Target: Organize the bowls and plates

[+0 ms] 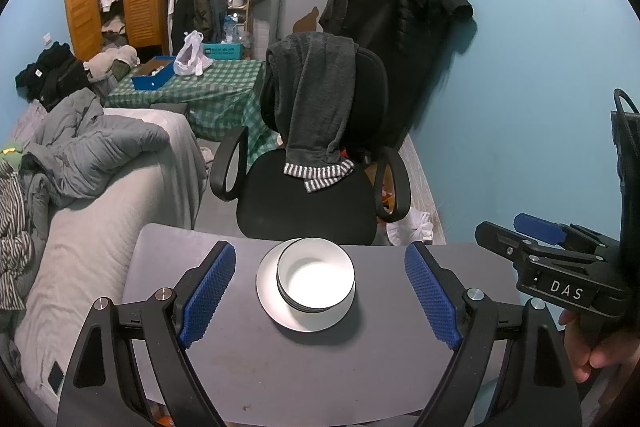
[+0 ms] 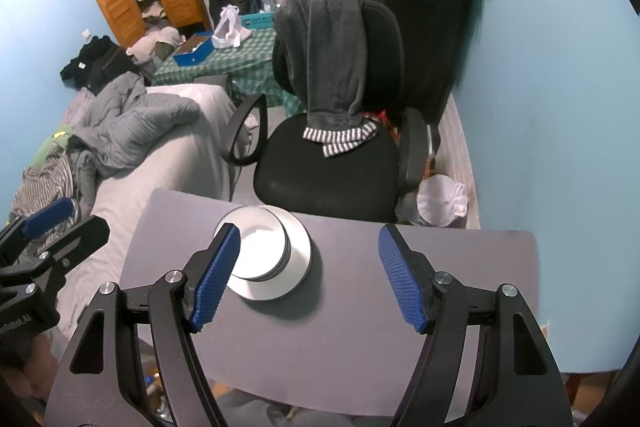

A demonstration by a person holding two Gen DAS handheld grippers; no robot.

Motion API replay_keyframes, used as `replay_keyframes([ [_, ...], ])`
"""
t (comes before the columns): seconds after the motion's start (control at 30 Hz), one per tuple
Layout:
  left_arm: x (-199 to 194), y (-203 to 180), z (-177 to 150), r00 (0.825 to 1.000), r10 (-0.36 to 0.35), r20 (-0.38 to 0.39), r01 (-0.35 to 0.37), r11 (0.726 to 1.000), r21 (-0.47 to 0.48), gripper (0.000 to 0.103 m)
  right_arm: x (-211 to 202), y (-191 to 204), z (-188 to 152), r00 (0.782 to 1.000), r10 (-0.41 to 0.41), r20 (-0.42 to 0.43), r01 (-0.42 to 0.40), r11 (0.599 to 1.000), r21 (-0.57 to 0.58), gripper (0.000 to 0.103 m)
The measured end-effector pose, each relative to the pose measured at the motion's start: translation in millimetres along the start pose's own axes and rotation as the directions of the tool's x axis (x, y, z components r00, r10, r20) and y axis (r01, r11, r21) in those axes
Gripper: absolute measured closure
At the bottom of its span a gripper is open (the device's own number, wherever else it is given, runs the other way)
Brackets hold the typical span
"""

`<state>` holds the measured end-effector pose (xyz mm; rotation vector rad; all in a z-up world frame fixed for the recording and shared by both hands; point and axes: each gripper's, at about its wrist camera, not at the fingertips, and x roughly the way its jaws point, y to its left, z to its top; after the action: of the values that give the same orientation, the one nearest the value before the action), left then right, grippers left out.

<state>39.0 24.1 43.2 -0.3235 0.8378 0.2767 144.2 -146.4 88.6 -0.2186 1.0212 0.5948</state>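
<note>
A stack of white bowls (image 1: pixel 316 277) with dark rims sits on a white plate (image 1: pixel 272 301) at the far middle of the grey table (image 1: pixel 320 367). My left gripper (image 1: pixel 320 293) hangs above the table with its blue pads wide apart, the stack lying beyond and between them, untouched. In the right wrist view the same bowls (image 2: pixel 262 247) and plate (image 2: pixel 298 267) lie left of centre. My right gripper (image 2: pixel 310 273) is open and empty; its left pad overlaps the stack's near edge in the picture. The right gripper's body (image 1: pixel 560 267) shows at the right of the left wrist view.
A black office chair (image 1: pixel 320 163) draped with a dark grey towel stands just behind the table. A bed with grey bedding (image 1: pixel 100 187) runs along the left. The blue wall (image 1: pixel 520 107) is close on the right. White cloth (image 2: pixel 442 201) lies on the floor by the chair.
</note>
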Motion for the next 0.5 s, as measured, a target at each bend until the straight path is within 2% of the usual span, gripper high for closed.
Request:
replay_keyframes([
  [0.5,-5.7,-1.7,0.4,0.999,0.044,0.014,-0.044,0.999,0.003,0.015,0.2,-0.2,-1.1,1.0,0.002,-0.003,-0.002,1.0,0.0,0.032],
])
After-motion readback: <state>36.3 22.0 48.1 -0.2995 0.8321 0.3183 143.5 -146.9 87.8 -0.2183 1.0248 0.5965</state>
